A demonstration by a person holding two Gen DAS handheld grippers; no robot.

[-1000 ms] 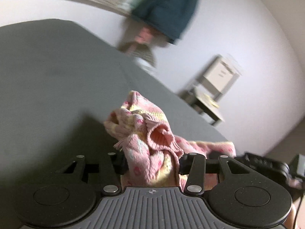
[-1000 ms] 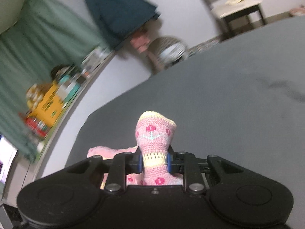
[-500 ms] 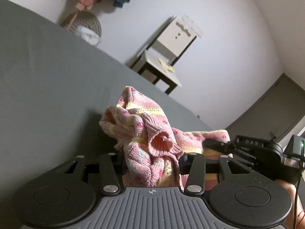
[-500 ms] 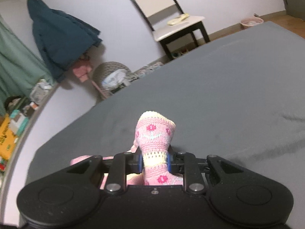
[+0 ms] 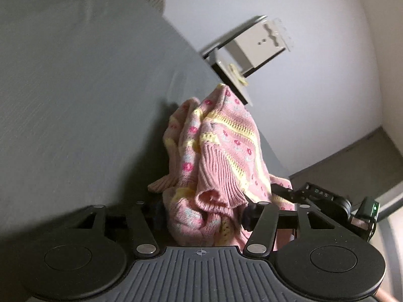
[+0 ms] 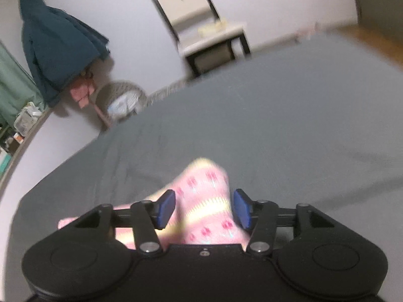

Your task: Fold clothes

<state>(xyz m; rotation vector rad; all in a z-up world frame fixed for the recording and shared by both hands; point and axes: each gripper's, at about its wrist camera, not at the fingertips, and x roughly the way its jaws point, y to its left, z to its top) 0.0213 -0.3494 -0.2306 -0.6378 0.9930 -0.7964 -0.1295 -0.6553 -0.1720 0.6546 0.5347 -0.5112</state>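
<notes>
Item: pink knit sweater, bunched between both tongs on grey bed. Left gripper, right gripper: jaws opening, pads clear. We risk it slumping crumpled.

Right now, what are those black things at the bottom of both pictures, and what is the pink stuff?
Those black things are grabbing tools. A person holds one in each hand, and each has two fingers that squeeze together like tongs. A small camera sits on each tool and looks out along its fingers, so one picture comes from the left tool and one from the right tool.

The pink stuff is a knitted sweater with yellow stripes and little flowers. It is bunched up on a big grey bed.

Both tools are opening their fingers at this moment. In the right picture the blue pads stand apart from the sweater's sides, so it is being let go. In the left picture the sweater lies between the fingers, but the pads are mostly hidden.

Behind the bed you can see a chair and a dark blue coat hanging on the wall.
</notes>
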